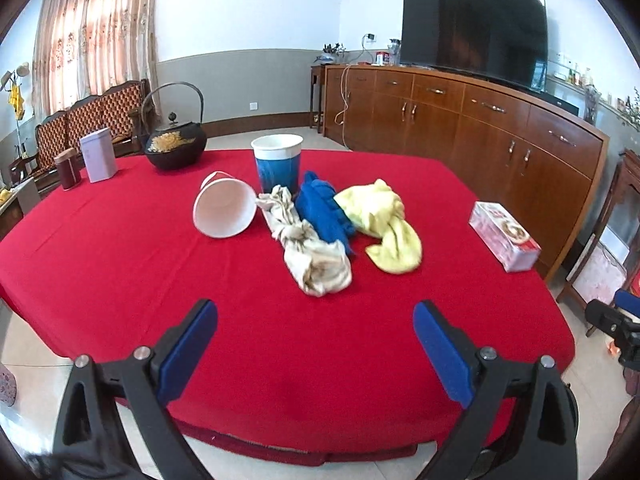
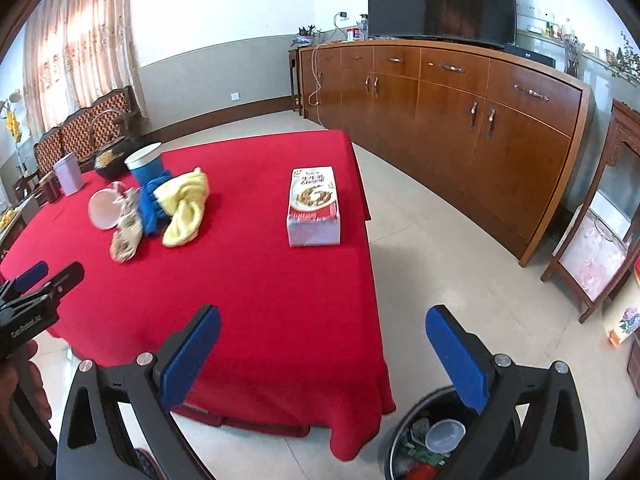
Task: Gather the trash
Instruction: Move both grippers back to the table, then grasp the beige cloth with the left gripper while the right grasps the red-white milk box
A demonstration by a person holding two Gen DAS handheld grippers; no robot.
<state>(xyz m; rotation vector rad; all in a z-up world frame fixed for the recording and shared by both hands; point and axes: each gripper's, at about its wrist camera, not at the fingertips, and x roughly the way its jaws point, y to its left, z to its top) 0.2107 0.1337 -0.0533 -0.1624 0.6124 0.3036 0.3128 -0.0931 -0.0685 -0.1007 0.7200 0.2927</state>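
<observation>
Grippers, your left (image 1: 315,344) and right (image 2: 322,350), gape wide and empty before rags (image 1: 316,236) and cups (image 1: 224,210) on the red table (image 1: 120,264).

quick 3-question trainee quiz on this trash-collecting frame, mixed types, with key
1. True or false: the white cup stands upright.
2. Which cloth lies nearest the food box? A) beige cloth B) blue cloth C) yellow cloth
3. Fill in: the trash bin stands on the ____, below the right gripper.

Key: 1 false, it lies on its side. 2 C, the yellow cloth. 3 floor.
</observation>
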